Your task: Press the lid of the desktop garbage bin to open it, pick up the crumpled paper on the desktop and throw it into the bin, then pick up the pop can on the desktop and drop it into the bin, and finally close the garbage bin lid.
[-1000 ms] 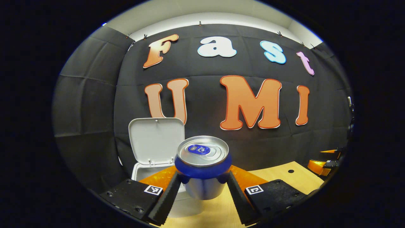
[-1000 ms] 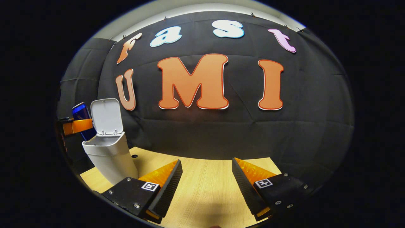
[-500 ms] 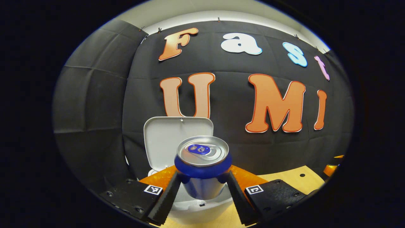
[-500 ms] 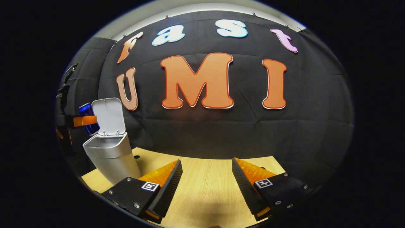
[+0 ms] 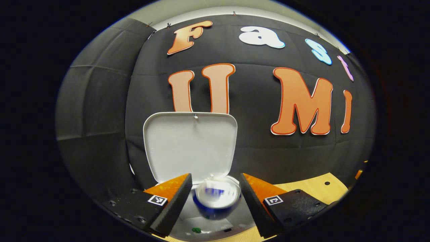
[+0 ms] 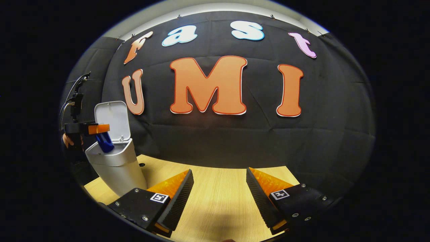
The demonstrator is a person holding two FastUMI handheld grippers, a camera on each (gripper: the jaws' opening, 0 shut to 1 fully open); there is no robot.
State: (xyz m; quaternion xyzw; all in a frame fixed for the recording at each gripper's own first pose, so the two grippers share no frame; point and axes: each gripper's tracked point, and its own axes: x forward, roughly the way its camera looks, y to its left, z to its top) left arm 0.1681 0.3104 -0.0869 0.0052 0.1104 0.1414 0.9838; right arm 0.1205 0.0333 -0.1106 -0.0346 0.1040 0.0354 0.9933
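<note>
Left gripper (image 5: 215, 198): released, its fingers spread wide and apart from the can, poised over the mouth of the bin; it also shows in the right gripper view at the far left (image 6: 88, 129), level with the raised lid.
Pop can (image 5: 217, 199): free of the fingers and blurred, tilted, part-way into the bin's opening; in the right gripper view (image 6: 104, 143) its lower end is below the rim.
Can handling: judged light, thin-walled and easily dented, with a smooth, slippery side; best taken across the middle of its body with moderate squeeze. No further hold seems needed.
Garbage bin (image 6: 116, 169): stands near the table's left edge, towards the back wall.
Lid (image 5: 189, 144): hinged up, nearly upright behind the opening; stiff plastic, probably light to swing. Closing likely calls for a push on its upper edge, forward and down.
Right gripper (image 6: 218, 198): holding nothing, fingers parted, low over the table (image 6: 218, 205) near its front edge, well apart from the bin.
Crumpled paper: cannot tell; a small green scrap (image 5: 196, 230) lies inside the bin.
</note>
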